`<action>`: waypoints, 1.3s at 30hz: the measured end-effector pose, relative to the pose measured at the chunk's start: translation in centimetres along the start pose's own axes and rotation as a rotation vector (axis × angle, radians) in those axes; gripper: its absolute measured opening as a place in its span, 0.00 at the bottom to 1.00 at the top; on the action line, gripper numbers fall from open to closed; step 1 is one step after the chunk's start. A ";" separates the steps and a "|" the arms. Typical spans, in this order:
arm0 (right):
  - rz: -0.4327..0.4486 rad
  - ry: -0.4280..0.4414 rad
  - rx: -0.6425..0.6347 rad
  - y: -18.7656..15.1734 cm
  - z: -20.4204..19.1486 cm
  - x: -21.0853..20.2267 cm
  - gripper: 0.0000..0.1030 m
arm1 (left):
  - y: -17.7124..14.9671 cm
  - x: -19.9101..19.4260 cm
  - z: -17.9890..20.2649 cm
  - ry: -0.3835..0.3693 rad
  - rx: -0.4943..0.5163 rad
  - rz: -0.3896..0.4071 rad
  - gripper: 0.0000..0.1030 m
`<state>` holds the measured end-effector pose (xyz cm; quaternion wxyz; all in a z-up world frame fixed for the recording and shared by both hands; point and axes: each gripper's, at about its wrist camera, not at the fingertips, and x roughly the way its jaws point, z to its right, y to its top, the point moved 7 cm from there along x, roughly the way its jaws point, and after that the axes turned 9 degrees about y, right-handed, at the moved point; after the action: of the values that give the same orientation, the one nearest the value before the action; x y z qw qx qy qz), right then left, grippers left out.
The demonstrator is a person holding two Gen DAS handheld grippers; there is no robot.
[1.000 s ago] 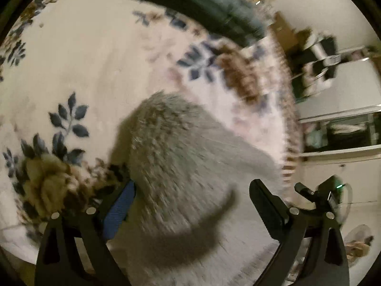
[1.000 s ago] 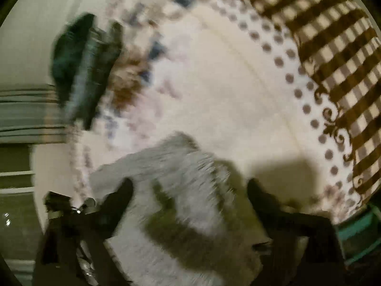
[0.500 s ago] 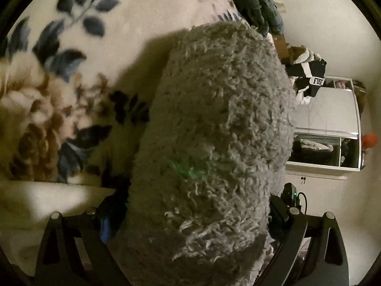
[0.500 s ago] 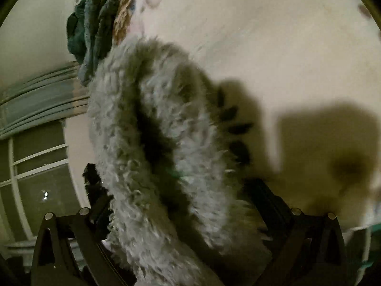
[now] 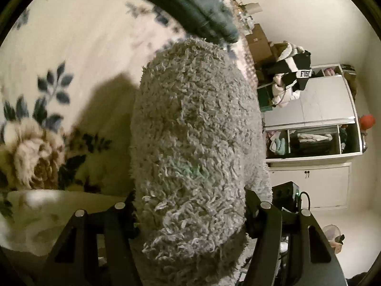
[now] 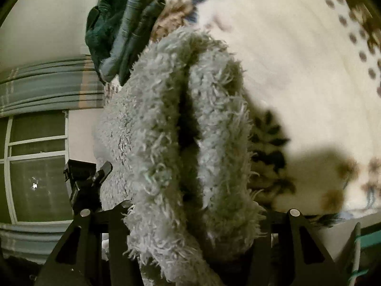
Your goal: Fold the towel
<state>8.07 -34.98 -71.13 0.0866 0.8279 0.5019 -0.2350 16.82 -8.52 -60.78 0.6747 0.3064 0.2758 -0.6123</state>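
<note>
A shaggy grey towel (image 5: 195, 138) fills the middle of the left wrist view, bunched into a thick roll above a floral blanket (image 5: 59, 54). My left gripper (image 5: 190, 205) is shut on the towel, its fingertips buried in the pile. In the right wrist view the same grey towel (image 6: 166, 131) shows as two folded layers with a dark crease between them. My right gripper (image 6: 190, 217) is shut on that folded end, fingers hidden by the fibres. The towel hangs lifted off the cream blanket (image 6: 285, 59).
A stack of dark green and blue folded towels (image 5: 190, 7) lies on the bed behind; it also shows as the folded stack (image 6: 119, 31) in the right view. A white wardrobe (image 5: 314, 119) and piled clothes (image 5: 290, 71) stand past the bed edge. A window (image 6: 35, 166) is at left.
A second ago both grippers stood open over the towel lying flat. They have since shut on it and lifted it off the blanket, and the stack of folded towels has come closer.
</note>
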 end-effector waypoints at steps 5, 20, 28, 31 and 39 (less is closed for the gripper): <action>0.028 0.009 -0.050 1.9 -5.4 -2.3 0.51 | 3.4 -3.7 3.4 -0.010 0.022 0.046 0.58; 0.101 0.026 -0.172 25.0 -24.2 4.2 0.51 | 30.8 -8.1 8.4 -0.030 0.034 0.221 0.58; 0.062 -0.042 -0.139 37.1 -25.0 14.4 0.51 | 42.5 -2.5 1.6 0.051 -0.034 0.200 0.58; 0.033 -0.117 -0.117 39.1 -23.2 16.7 0.52 | 44.1 0.6 -2.2 0.126 -0.075 0.142 0.58; 0.086 -0.310 -0.154 39.8 -23.2 14.3 0.85 | 43.9 -0.6 -3.1 0.191 -0.059 0.148 0.85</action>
<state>55.26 -33.99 -61.37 0.2361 0.7932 0.4632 -0.3170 60.47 -3.02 -59.05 0.6974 0.3629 0.3331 -0.5205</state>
